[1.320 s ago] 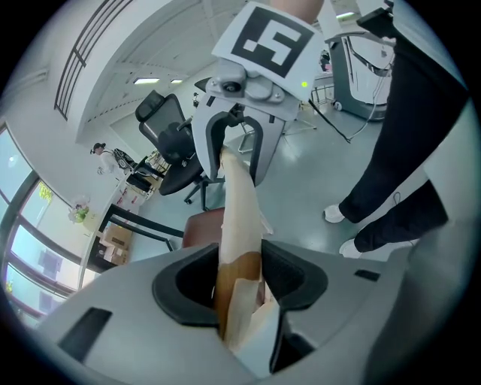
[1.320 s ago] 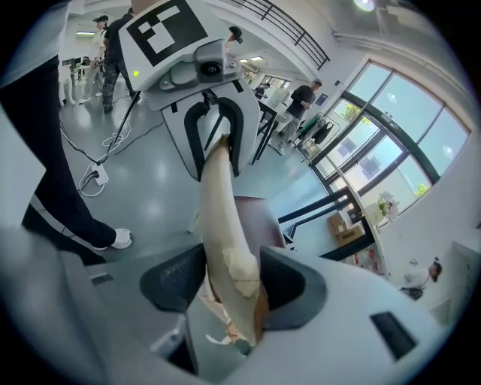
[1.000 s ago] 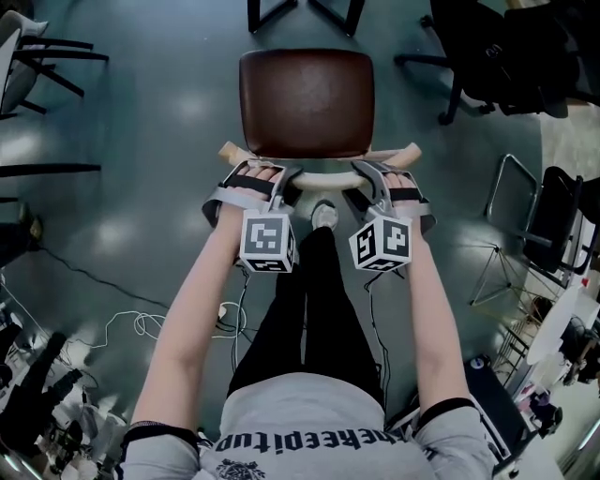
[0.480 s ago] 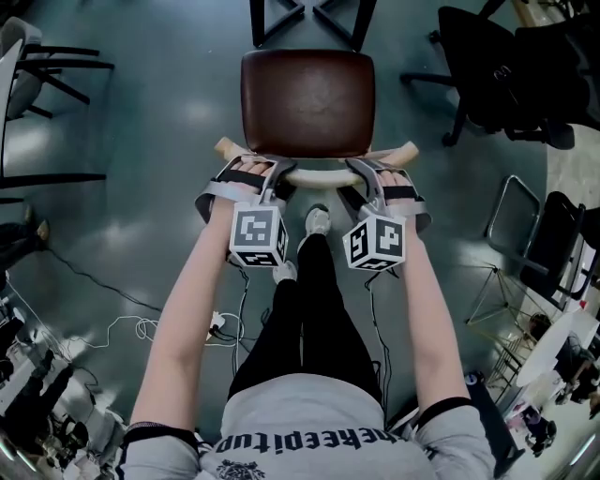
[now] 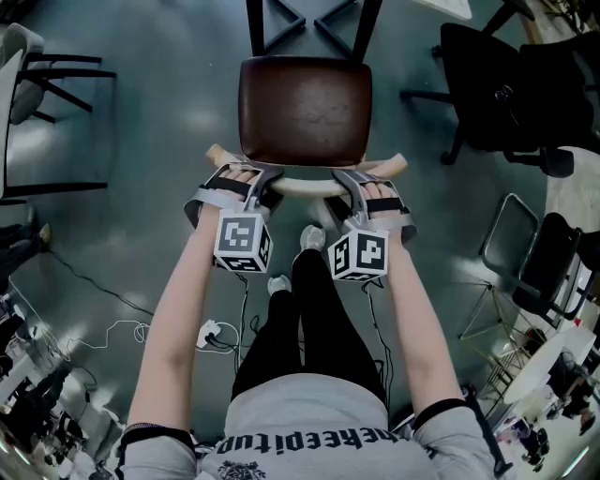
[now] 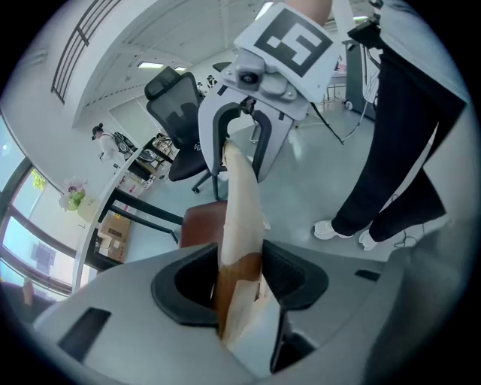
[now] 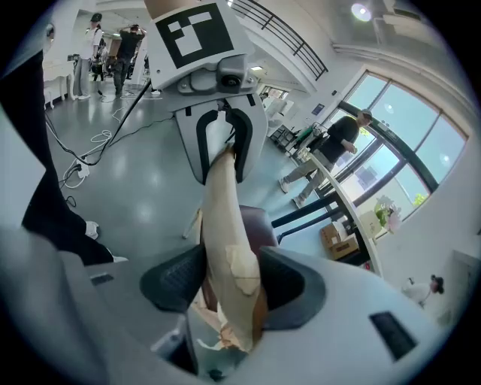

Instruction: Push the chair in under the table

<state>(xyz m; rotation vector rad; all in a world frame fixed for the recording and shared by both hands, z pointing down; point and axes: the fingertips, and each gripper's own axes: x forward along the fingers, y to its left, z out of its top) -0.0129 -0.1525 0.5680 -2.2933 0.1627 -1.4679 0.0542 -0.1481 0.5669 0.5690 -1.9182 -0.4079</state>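
The chair has a brown padded seat and a pale curved wooden backrest. It stands just short of the table's dark leg frame at the top of the head view. My left gripper is shut on the backrest's left part and my right gripper on its right part. In the left gripper view the backrest runs from between the jaws of the left gripper to the right gripper. The right gripper view shows the backrest clamped in the right gripper.
Black office chairs stand at the right, with a folding chair below them. Another chair frame is at the left. Cables and a white adapter lie on the grey floor. The person's feet are just behind the chair.
The person has stepped forward. Chair and both grippers have moved together toward the table frame, of which more now shows at the top. Both grips are unchanged.
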